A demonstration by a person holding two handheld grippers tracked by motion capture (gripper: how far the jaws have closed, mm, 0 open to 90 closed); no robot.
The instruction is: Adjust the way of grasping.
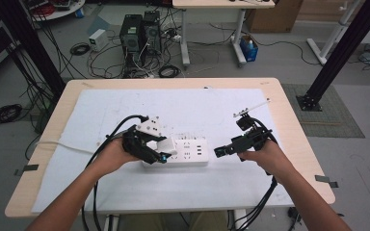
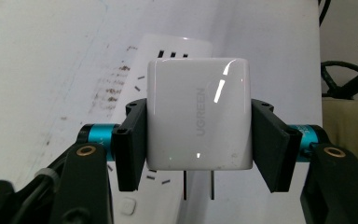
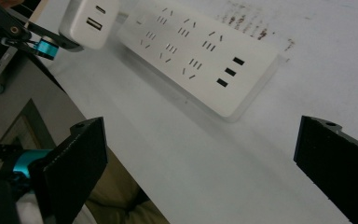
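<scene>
Item: white USB wall charger (image 2: 199, 114), marked UGREEN, clamped by its two side faces in the left hand-held gripper (image 2: 199, 140); both black pads press flat on it. Location: centre of the left gripper view, above the white power strip (image 2: 177, 46); in the high view, left of centre, over the strip's left end (image 1: 166, 144). Orientation: two flat prongs point toward the lower edge of the left gripper view, clear of any socket; the USB ports show in the upper left of the right gripper view (image 3: 91, 18). Long axis of the power strip (image 3: 200, 60): left to right across the tabletop (image 1: 270, 86) in the high view. Right hand-held gripper (image 3: 200, 158): jaws spread wide, empty, near the strip's right end. Progress: charger picked up and carried to the strip; alignment and insertion judged outstanding.
</scene>
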